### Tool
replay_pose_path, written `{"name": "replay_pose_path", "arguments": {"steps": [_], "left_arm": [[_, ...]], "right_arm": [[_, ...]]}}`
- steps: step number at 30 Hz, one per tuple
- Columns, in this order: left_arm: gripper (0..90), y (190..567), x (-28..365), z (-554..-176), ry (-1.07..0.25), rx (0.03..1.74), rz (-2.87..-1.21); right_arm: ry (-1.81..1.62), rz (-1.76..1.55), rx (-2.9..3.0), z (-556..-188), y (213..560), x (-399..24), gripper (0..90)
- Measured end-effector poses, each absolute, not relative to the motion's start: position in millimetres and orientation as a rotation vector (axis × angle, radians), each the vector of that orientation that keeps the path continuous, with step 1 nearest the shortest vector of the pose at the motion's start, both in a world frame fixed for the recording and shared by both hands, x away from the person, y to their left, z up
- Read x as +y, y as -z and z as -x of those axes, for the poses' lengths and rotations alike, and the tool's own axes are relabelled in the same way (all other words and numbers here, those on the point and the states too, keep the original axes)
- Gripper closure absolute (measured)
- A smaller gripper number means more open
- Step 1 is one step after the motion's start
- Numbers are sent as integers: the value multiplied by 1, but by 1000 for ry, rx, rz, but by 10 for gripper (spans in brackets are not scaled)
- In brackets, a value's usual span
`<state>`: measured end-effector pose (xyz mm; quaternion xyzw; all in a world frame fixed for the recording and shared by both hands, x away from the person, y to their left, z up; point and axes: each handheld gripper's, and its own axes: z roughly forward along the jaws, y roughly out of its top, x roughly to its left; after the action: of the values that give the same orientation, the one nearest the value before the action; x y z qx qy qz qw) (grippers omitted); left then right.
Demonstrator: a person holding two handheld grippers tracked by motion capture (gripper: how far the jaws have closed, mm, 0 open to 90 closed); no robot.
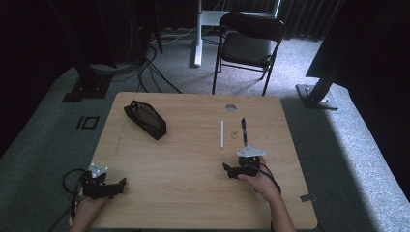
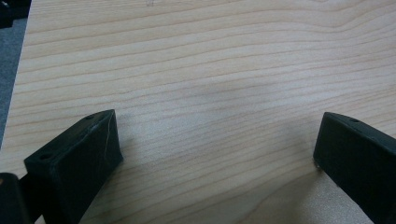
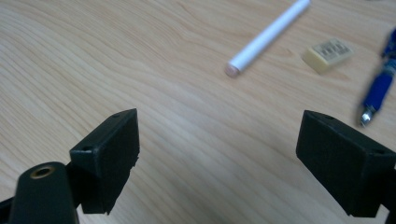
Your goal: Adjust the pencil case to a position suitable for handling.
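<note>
The right gripper [image 1: 232,170] rested low over the table [image 1: 193,193] near its right edge, jaws spread wide and holding nothing. Just ahead of it lay a white pen [image 3: 268,35], a small eraser [image 3: 327,54] and a blue pen [image 3: 380,86], apart from each other. The left gripper [image 1: 118,186] was at the near left corner, jaws also spread and empty. A black pencil case [image 1: 145,119] lay toward the far left corner.
</note>
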<state>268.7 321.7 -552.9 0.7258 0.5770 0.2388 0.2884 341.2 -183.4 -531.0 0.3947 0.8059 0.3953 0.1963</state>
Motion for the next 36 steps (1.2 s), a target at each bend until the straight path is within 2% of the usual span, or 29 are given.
{"name": "replay_pose_path", "arguments": {"steps": [36], "left_arm": [[9, 553, 322, -269, -637, 1538, -1940]], "right_arm": [[-1219, -961, 2314, -374, 512, -100, 144]]}}
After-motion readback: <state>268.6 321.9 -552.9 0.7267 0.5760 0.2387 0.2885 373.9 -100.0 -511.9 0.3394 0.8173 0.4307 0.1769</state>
